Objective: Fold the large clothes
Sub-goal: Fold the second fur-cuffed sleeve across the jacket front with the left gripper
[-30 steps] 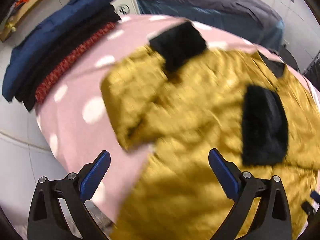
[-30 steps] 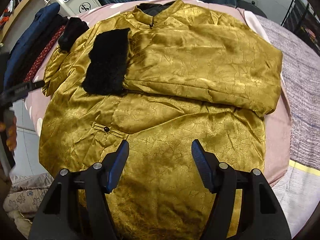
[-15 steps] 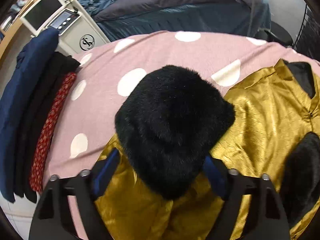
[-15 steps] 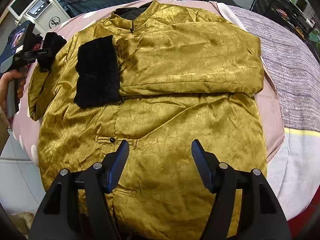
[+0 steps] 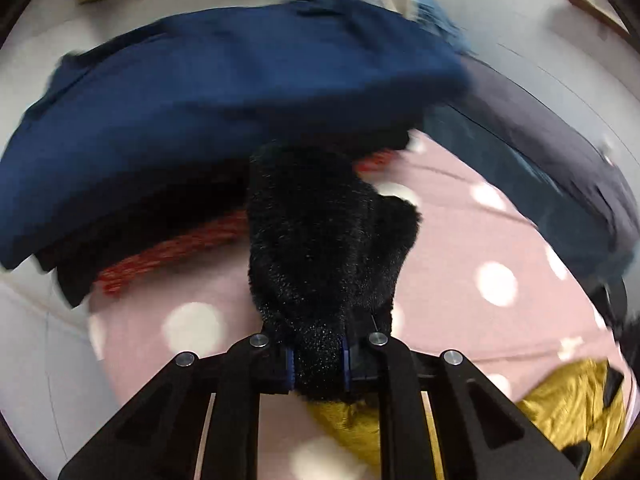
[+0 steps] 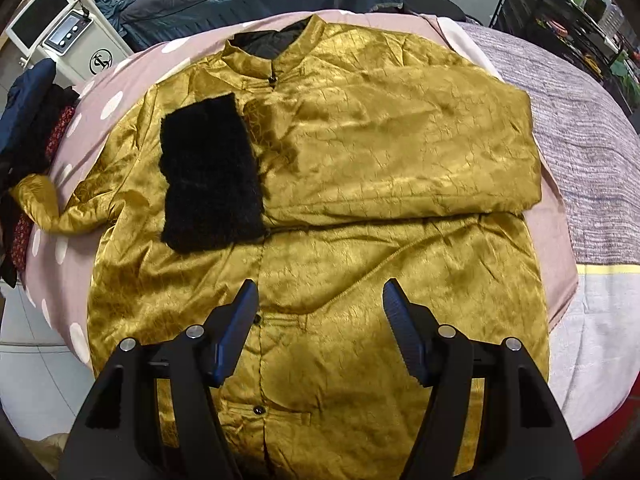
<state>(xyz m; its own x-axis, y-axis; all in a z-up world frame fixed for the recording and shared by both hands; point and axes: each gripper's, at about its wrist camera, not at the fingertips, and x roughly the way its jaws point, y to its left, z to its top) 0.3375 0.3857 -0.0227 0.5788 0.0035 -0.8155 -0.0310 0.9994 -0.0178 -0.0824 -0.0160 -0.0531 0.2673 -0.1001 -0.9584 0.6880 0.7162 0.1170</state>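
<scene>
A gold satin jacket (image 6: 360, 184) lies front up on a pink spotted sheet (image 6: 116, 76). Its right sleeve is folded across the chest, with its black fur cuff (image 6: 208, 176) on the jacket's left half. My left gripper (image 5: 318, 364) is shut on the other sleeve's black fur cuff (image 5: 320, 248), and gold sleeve fabric (image 5: 344, 416) hangs under it. In the right wrist view that sleeve (image 6: 60, 208) stretches out to the left. My right gripper (image 6: 320, 320) is open and empty above the jacket's lower front.
A pile of folded clothes, navy on top (image 5: 200, 92), then black and red (image 5: 168, 252), lies at the sheet's left edge, close behind the held cuff. A grey knitted blanket (image 6: 580, 140) covers the right side. A white machine (image 6: 68, 40) stands at the back left.
My left gripper came down over the far sleeve's fur cuff and closed on it, then swung towards the clothes pile. The sleeve is now pulled out leftward. My right gripper stayed open over the hem.
</scene>
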